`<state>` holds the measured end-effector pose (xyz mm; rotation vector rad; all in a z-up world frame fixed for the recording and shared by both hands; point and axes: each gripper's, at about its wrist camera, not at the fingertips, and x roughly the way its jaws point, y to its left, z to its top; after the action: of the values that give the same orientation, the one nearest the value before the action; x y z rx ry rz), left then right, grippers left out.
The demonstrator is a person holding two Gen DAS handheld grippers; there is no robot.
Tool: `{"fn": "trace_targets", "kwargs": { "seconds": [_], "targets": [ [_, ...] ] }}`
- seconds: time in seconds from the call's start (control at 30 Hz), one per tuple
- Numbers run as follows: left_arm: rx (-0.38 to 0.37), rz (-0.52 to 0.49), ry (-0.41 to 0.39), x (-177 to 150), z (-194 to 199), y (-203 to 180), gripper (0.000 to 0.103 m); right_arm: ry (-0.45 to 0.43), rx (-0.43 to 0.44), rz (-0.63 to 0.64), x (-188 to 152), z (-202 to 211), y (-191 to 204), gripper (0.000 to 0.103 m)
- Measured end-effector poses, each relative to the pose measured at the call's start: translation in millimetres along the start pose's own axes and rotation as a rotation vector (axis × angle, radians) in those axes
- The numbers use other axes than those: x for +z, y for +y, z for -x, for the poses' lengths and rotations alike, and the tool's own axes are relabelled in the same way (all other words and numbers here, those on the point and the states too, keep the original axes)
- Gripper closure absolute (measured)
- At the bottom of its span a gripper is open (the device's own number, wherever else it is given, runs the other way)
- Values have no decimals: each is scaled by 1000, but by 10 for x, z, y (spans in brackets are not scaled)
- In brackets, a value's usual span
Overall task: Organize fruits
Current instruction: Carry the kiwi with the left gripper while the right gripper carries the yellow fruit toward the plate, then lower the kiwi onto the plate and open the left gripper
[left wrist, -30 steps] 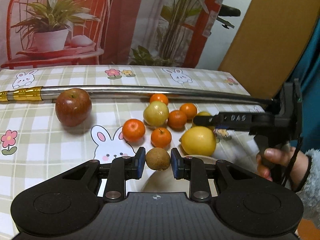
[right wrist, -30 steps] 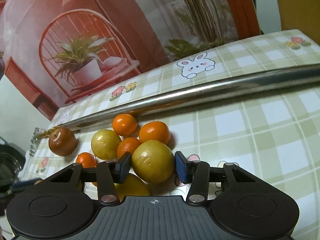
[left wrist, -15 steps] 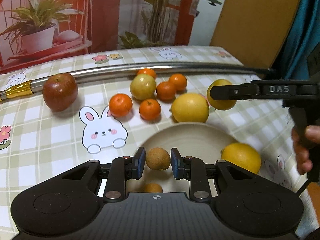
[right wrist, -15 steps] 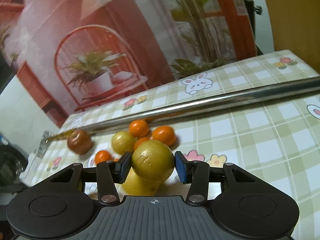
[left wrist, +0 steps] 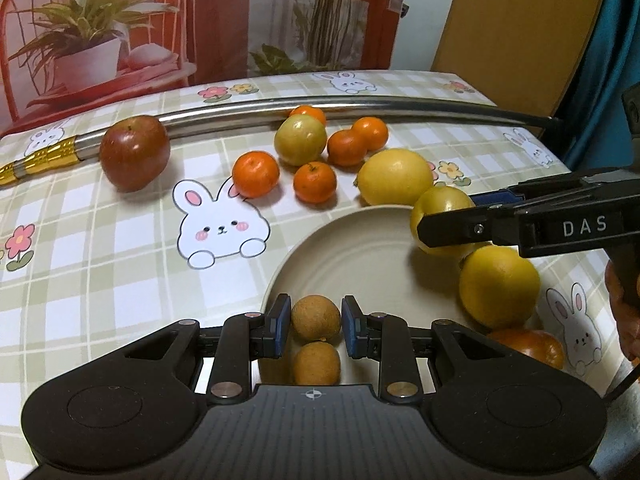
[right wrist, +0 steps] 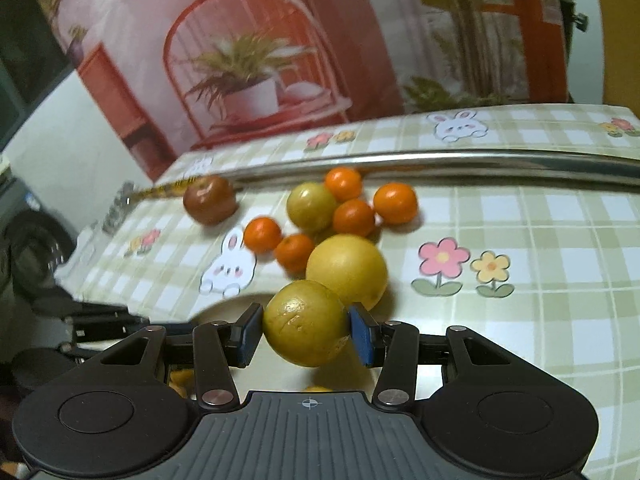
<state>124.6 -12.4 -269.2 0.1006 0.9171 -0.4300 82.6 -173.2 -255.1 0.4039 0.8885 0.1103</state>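
Note:
My left gripper (left wrist: 315,330) is shut on a small brown longan (left wrist: 315,317) over the near rim of a beige plate (left wrist: 360,248). A second longan (left wrist: 316,363) lies on the plate below it. My right gripper (right wrist: 306,332) is shut on a yellow-green fruit (right wrist: 306,322) and holds it above the plate's far right edge; it shows in the left wrist view (left wrist: 440,210) too. A lemon (left wrist: 394,176), a green fruit (left wrist: 300,140), several tangerines (left wrist: 256,174) and a red apple (left wrist: 134,152) lie on the tablecloth.
A yellow citrus (left wrist: 498,286) and an orange fruit (left wrist: 528,344) lie at the plate's right side. A long steel rod with a gold end (left wrist: 360,106) crosses the back of the table. The table's right edge (left wrist: 552,152) is close.
Both grippers moved back toward me with their fruit. The left one now hangs over the plate with the longan, and the right one carried its fruit from the pile to the plate's edge.

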Motion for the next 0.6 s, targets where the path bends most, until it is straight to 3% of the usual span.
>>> {"fn": "trace_targets", "kwargs": {
  "seconds": [0.6],
  "targets": [
    [-4,45,-8,-65,58,43,74,92,-54,81,-60,-162,166,60]
  ]
}}
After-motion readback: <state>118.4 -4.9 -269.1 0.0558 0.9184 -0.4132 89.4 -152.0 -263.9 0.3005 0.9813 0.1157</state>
